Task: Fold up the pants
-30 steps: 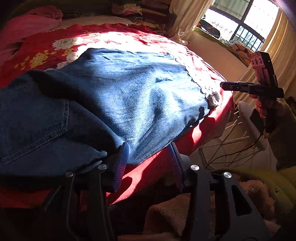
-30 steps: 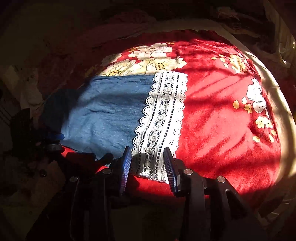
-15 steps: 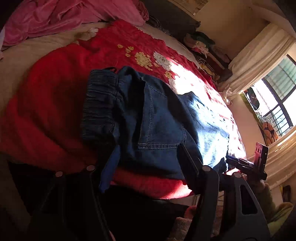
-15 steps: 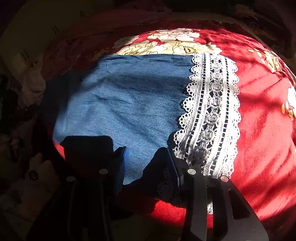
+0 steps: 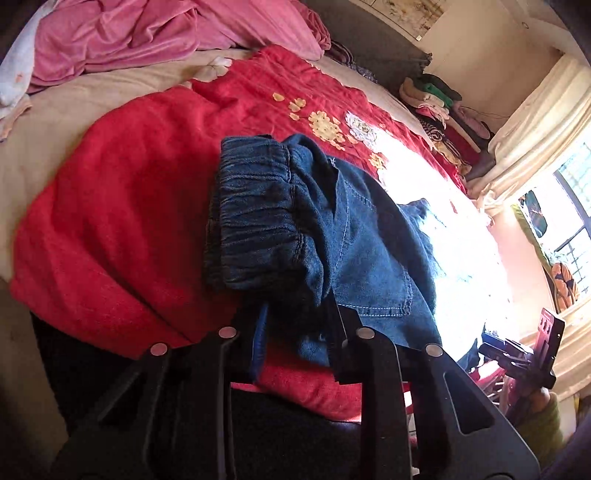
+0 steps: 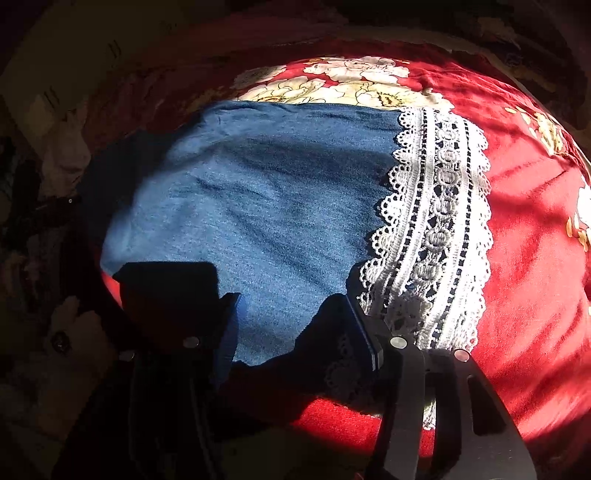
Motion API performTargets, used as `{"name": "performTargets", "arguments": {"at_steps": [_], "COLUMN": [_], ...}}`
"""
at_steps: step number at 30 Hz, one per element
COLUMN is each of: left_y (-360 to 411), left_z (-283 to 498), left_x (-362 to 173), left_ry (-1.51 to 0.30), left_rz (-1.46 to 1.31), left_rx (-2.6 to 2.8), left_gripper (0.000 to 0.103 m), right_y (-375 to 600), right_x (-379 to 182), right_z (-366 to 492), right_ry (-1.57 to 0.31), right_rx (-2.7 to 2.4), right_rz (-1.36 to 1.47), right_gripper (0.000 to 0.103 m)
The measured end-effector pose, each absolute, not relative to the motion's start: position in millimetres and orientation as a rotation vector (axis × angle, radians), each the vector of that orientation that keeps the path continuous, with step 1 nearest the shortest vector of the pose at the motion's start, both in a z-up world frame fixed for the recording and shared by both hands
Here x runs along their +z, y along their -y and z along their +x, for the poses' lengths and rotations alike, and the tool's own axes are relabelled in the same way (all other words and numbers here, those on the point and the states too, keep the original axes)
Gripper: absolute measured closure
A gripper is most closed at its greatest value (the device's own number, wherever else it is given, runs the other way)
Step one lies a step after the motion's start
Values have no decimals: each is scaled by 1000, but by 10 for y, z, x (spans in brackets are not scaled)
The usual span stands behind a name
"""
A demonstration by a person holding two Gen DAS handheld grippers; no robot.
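Observation:
Blue denim pants lie on a red flowered bedspread. The elastic waistband faces my left gripper, which is open with its jaws on either side of the waist corner at the bed's near edge. In the right wrist view the leg ends in a white lace hem. My right gripper is open, its jaws straddling the near edge of the leg just left of the lace. The right gripper also shows far right in the left wrist view.
A pink blanket lies piled at the head of the bed. Folded clothes are stacked by the far wall. Curtains and a bright window are on the right. Strong sunlight washes out the far leg area.
My left gripper has swung from the leg to the waistband end and its jaws have narrowed around the waist corner. My right gripper has moved left from the lace hem onto the denim.

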State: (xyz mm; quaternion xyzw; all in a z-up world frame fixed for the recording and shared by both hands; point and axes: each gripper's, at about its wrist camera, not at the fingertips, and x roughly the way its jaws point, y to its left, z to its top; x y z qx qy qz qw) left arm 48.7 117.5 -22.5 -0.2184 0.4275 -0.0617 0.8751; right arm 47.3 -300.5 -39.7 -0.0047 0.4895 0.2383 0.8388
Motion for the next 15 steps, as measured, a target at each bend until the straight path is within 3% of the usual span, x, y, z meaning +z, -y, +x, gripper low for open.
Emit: {"name": "performTargets", "arguments": {"at_steps": [5, 12, 15], "left_y": [-1400, -1430, -1492], "left_z": [445, 488, 403], "left_x": [-125, -395, -298], "left_ry": [-848, -920, -897], "left_rz": [-476, -487, -479], "left_rx": [-81, -79, -51], "left_gripper": [86, 81, 63], "right_y": [3010, 3021, 3088], "right_x": [-394, -378, -310], "right_z": [472, 469, 480], "right_ry": [-1039, -1053, -1074], "right_rx": [509, 506, 514], "right_rz": [-11, -4, 44], "right_gripper": [50, 50, 49]}}
